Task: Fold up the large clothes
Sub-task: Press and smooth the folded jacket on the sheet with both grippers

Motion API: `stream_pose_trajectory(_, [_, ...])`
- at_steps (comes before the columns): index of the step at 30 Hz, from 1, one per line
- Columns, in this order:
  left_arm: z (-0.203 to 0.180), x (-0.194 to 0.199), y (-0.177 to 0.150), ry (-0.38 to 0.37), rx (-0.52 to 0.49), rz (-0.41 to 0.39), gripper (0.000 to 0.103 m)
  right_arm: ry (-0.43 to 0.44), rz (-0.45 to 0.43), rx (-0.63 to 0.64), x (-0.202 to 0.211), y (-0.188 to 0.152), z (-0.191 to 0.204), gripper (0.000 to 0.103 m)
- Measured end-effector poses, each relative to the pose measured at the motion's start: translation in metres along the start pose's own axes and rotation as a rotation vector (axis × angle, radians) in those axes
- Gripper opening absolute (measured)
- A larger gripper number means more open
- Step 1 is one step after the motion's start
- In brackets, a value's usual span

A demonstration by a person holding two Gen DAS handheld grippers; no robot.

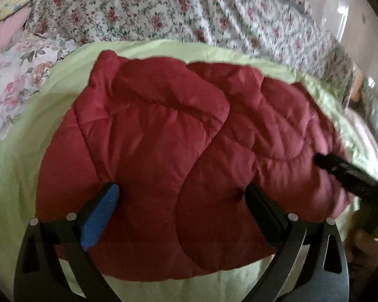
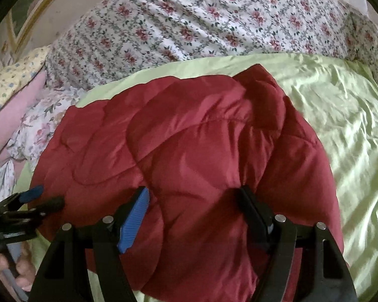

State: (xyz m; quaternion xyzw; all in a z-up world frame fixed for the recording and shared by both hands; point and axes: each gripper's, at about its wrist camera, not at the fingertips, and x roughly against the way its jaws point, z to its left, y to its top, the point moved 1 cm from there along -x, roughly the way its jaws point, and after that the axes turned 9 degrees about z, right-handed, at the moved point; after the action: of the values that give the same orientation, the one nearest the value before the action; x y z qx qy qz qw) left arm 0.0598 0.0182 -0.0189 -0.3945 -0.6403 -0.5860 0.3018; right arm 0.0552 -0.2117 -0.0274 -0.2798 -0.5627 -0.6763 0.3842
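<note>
A puffy red quilted jacket [image 1: 163, 156] lies folded on a light green sheet [image 1: 17, 176]; it also shows in the right wrist view [image 2: 201, 163]. My left gripper [image 1: 181, 193] is open, jaws wide apart, hovering over the jacket's near part, its blue pad [image 1: 100, 216] on the left. My right gripper [image 2: 191, 196] is open over the jacket's near right part. The right gripper also shows at the right edge of the left view [image 1: 345, 168]. The left gripper shows at the left edge of the right view [image 2: 35, 198].
A floral rose-print quilt [image 2: 201, 22] covers the bed behind the sheet. Floral and pink pillows [image 1: 17, 75] lie at the left. Wrinkled green sheet [image 2: 340, 130] spreads to the right of the jacket. A wall [image 1: 340, 20] rises at the far right.
</note>
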Motion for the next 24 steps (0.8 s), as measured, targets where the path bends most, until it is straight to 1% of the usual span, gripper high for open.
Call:
stream_pose_trajectory(4, [0.015, 0.019, 0.004, -0.004, 0.037, -0.053, 0.101, 0.008, -0.002, -0.007, 0.0, 0.001, -0.003, 0.074])
stream_pose_trajectory(7, [0.025, 0.02, 0.009, -0.005, 0.062, -0.06, 0.101, 0.006, -0.003, -0.008, -0.001, 0.001, -0.003, 0.075])
stream_pose_trajectory(9, [0.031, 0.012, 0.011, 0.0, 0.068, -0.037, 0.101, 0.007, -0.003, -0.009, -0.001, 0.001, -0.003, 0.075])
stream_pose_trajectory(11, [0.032, -0.002, 0.011, 0.03, 0.069, 0.016, 0.1, 0.003, -0.001, -0.014, 0.0, 0.001, -0.003, 0.075])
stream_pose_trajectory(14, [0.028, -0.004, 0.012, 0.044, 0.055, 0.014, 0.099, 0.004, -0.014, -0.018, 0.012, 0.004, 0.003, 0.075])
stream_pose_trajectory(17, [0.014, -0.001, 0.014, 0.031, 0.021, 0.004, 0.099, 0.048, -0.036, 0.026, 0.027, 0.006, 0.021, 0.075])
stream_pose_trajectory(19, [0.003, -0.006, 0.019, 0.071, -0.011, 0.017, 0.099, 0.054, -0.015, 0.069, 0.026, 0.008, 0.033, 0.075])
stream_pose_trajectory(20, [-0.005, -0.013, 0.022, 0.117, -0.036, 0.034, 0.1, 0.044, 0.007, 0.096, 0.02, 0.01, 0.04, 0.075])
stream_pose_trajectory(22, [-0.011, -0.028, 0.026, 0.149, -0.061, 0.055, 0.1, 0.003, 0.045, 0.126, 0.004, 0.014, 0.044, 0.075])
stream_pose_trajectory(23, [-0.012, -0.032, 0.027, 0.161, -0.063, 0.055, 0.103, -0.019, 0.059, 0.131, -0.006, 0.016, 0.043, 0.075])
stream_pose_trajectory(24, [-0.01, -0.039, 0.029, 0.169, -0.06, 0.059, 0.103, -0.025, 0.065, 0.126, -0.013, 0.018, 0.04, 0.075])
